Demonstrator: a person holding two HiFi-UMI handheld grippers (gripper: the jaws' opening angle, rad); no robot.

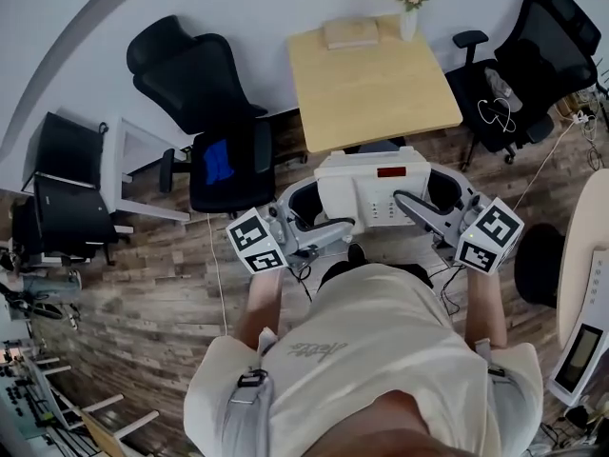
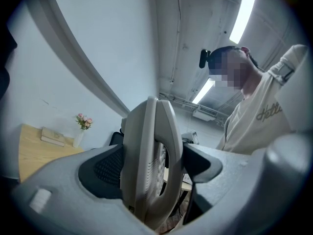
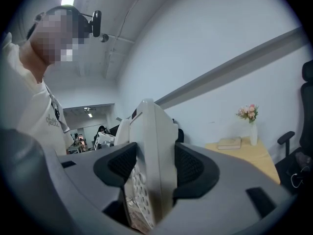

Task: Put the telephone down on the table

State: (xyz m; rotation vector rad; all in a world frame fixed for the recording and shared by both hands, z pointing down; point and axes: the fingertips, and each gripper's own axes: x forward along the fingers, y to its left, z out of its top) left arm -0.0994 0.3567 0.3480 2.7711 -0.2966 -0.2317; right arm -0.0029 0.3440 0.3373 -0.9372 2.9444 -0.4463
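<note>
Off-white telephone [image 1: 369,190] is held in the air between the two grippers, in front of the person. It is close to the near edge of the light wooden worktop [image 1: 381,103] and is not resting on it.

Left gripper [image 2: 152,168]: jaws closed on the handset side of the telephone, with the dark pads pressed to both faces.

Right gripper [image 3: 149,173]: jaws clamped on the opposite side, with the keypad visible between them.

Head view: the telephone lies face up, its red display strip toward the worktop.

On the worktop are a tan book [image 1: 350,33] and a white vase [image 1: 408,22] of pink flowers (both at the far edge by the wall, well apart from the telephone).

Surroundings:
- Left of the worktop stands a black office chair [image 1: 205,93] with a blue item [image 1: 217,160] on its seat.
- Right of the worktop stands a second black chair [image 1: 528,65] with a white cable [image 1: 495,112] on its seat.
- Wood-plank floor [image 1: 143,293] lies below the telephone.
</note>
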